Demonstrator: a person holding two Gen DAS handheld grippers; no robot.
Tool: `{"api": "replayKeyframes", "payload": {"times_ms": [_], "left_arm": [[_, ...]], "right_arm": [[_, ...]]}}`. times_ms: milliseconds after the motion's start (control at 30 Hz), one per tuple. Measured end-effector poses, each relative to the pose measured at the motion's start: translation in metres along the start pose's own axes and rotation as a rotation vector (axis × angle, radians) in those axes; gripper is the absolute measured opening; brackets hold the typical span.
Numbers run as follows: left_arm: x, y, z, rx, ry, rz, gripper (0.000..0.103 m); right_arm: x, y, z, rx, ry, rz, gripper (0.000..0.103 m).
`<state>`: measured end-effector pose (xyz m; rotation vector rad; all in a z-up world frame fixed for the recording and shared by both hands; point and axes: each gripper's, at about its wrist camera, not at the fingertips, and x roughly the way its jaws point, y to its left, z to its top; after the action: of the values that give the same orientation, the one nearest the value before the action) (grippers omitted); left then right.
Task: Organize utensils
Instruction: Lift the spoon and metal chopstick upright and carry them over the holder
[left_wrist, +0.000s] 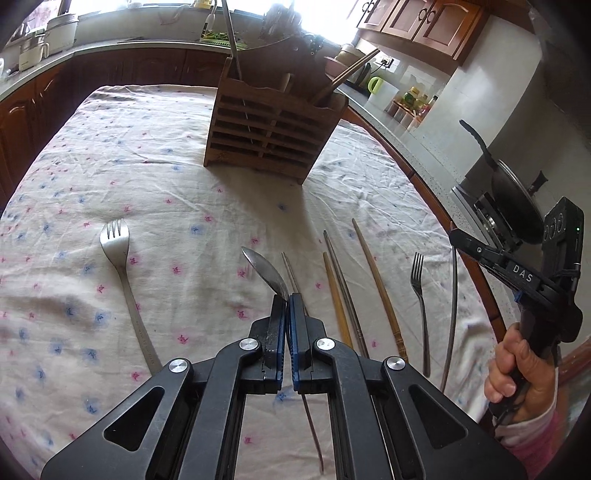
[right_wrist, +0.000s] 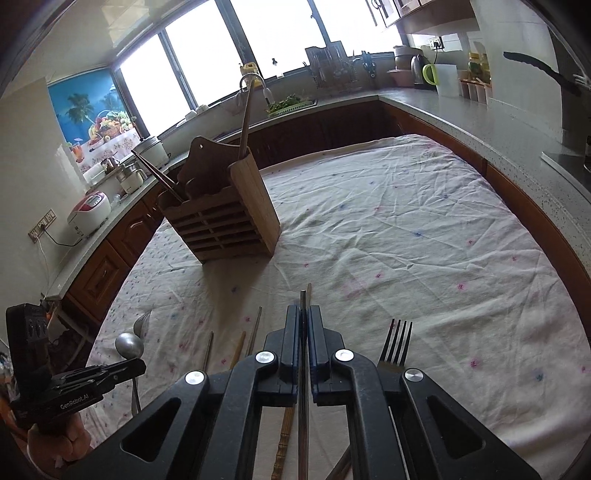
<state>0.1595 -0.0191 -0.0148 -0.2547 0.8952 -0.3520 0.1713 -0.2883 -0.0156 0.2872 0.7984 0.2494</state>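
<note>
The left tongs (left_wrist: 287, 299) are clamped on a metal spoon (left_wrist: 266, 271) at the neck, where bowl meets handle; the bowl projects beyond the tips toward 11 o'clock and the handle trails back under the frame toward 6 o'clock. The right tongs (right_wrist: 304, 314) are clamped on a thin metal chopstick (right_wrist: 303, 300), gripped near its forward end, so most of its length hangs behind the jaws. Both items are stiff, light and smooth; polished steel is likely to slip or pivot in a narrow pinch, so a grip closer to the balance point would reduce swing. The wooden utensil holder (left_wrist: 273, 136) stands on the cloth-covered worktop (left_wrist: 147, 155) at 12 o'clock in the left view, with compartments already holding long utensils. Remaining on the cloth: a large fork (left_wrist: 120, 247) at 9 o'clock, wooden chopsticks (left_wrist: 376, 284) at 3 o'clock and a dark fork (left_wrist: 419, 280) just beyond them. The wooden sticks offer more friction than steel. Flat items lie tight to the soft cloth; pressing slightly into it should let the tips get under them.
</note>
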Motion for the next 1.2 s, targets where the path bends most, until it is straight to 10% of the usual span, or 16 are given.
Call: {"api": "replayKeyframes", "payload": {"times_ms": [1200], "left_arm": [[-0.07, -0.005, 0.021, 0.012, -0.187, -0.036, 0.002]], "right_arm": [[-0.086, 0.038, 0.033, -0.079, -0.229, 0.081, 0.004]]}}
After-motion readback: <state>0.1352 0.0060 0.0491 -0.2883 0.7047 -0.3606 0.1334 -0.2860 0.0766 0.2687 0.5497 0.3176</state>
